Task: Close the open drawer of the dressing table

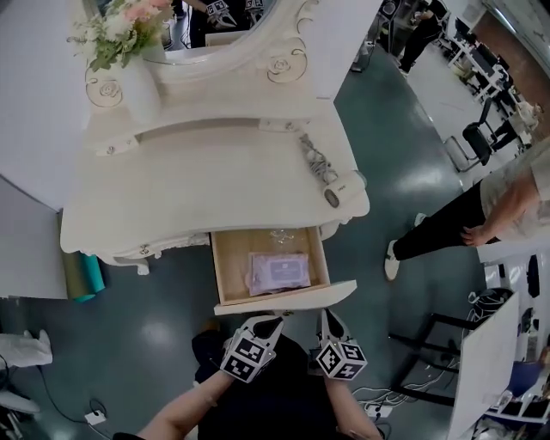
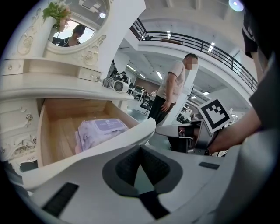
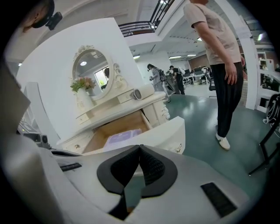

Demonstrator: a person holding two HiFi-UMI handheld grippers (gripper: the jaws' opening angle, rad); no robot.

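Looking down through the head view, I see the drawer (image 1: pixel 288 298) of the dressing table (image 1: pixel 215 180) pulled out fully, in the lower middle of the frame, under the right half of the tabletop. Its white front panel is the part nearest to me, and the wooden inside is open to view. A pale purple pack of wipes (image 1: pixel 277 271) lies flat on the drawer bottom, toward the right wall.

Both grippers are low in the frame, just below the front panel. The left gripper (image 1: pixel 273 320) points up at the middle of the panel, and the right gripper (image 1: pixel 327 316) is just beside it, nearer the panel's right end. I cannot tell if the tips touch the panel.

In the left gripper view the two jaws meet at their tips and nothing is between them; the drawer front fills the space just ahead. In the right gripper view the jaws are also together and hold nothing, with the same panel ahead.

On the tabletop, a hair dryer (image 1: pixel 331 185) lies near the right edge. A white vase (image 1: pixel 137 86) with flowers (image 1: pixel 120 26) stands at the upper left, beside the oval mirror (image 1: pixel 215 26). A person (image 1: pixel 464 223) stands on the green floor (image 1: pixel 378 137) at the right.
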